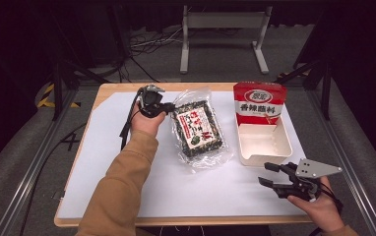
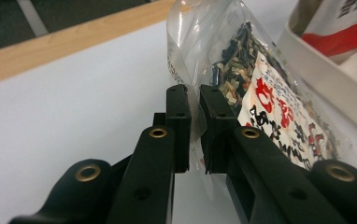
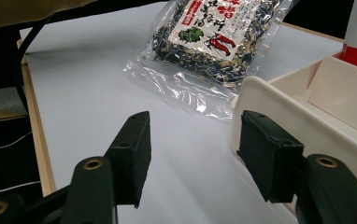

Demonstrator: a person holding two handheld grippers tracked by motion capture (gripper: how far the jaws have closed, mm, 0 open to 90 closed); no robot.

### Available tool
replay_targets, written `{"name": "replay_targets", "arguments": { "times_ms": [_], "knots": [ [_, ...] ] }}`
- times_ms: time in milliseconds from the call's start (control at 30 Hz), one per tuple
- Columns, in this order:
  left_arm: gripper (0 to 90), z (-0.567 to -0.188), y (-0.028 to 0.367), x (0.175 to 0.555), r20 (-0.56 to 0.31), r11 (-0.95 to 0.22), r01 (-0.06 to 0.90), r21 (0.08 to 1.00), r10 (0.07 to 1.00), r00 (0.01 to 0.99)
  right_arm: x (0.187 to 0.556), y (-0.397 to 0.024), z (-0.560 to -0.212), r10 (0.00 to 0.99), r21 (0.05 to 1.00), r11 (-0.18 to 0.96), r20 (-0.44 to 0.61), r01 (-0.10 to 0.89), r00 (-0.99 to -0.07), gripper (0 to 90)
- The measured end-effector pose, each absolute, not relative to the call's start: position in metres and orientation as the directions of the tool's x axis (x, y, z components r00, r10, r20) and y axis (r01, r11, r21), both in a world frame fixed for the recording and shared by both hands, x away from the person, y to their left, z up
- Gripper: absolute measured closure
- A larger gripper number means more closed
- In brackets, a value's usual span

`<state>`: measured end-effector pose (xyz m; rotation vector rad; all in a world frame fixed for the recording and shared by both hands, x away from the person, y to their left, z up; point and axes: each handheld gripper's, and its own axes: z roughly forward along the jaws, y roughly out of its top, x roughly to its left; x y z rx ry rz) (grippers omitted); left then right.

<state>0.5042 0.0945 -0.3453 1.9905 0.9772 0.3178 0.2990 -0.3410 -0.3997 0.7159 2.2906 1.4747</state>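
The clear bag of dried food (image 1: 198,130) lies near the middle of the table (image 1: 108,91), toward its far edge, just left of the white tray (image 1: 264,156). The left gripper (image 2: 194,122) pinches the bag's clear top-left edge, jaws nearly closed on the film, probably to lift it toward the tray. The right gripper (image 3: 193,156) waits by the tray's near corner, jaws wide and holding nothing, likely ready to steady it. A red-and-white packet (image 1: 260,104) stands at the tray's far end.
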Motion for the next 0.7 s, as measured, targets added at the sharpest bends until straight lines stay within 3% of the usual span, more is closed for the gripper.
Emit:
{"name": "replay_targets", "arguments": {
  "times_ms": [700],
  "knots": [
    [83.4,-0.290,0.084,0.436,0.065,-0.397,0.256,0.881,0.638,0.767,0.318,-0.313,-0.361,0.537,0.918,0.333,0.002,0.214,-0.844,45.0]
  ]
}}
